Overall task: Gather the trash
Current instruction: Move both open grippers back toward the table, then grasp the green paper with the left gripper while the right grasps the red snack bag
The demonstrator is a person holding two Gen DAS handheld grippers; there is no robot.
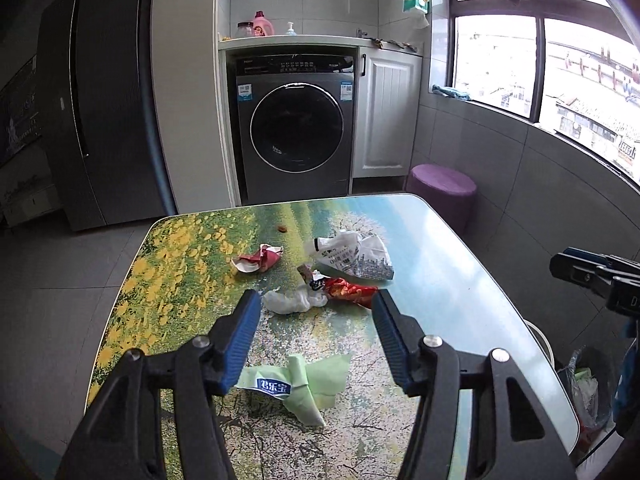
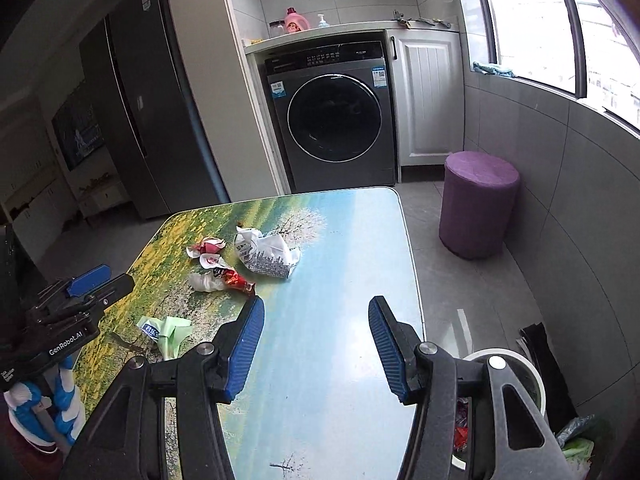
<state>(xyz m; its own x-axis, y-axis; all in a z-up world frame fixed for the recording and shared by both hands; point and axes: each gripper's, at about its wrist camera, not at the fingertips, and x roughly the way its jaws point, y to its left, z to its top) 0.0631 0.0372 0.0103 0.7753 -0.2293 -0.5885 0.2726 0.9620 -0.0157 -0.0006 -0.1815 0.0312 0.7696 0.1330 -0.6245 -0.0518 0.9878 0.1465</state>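
only the right wrist view shows the white bin (image 2: 516,364) (both grippers (image 1: 316,312) (image 2: 316,320) parted, empty).

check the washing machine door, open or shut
Shut. The round door sits flush in the front of the washing machine, with its rim showing all the way round and no gap, in both wrist views.

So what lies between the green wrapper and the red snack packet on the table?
In the left wrist view, a crumpled white tissue and bare table lie between green wrapper and red packet.
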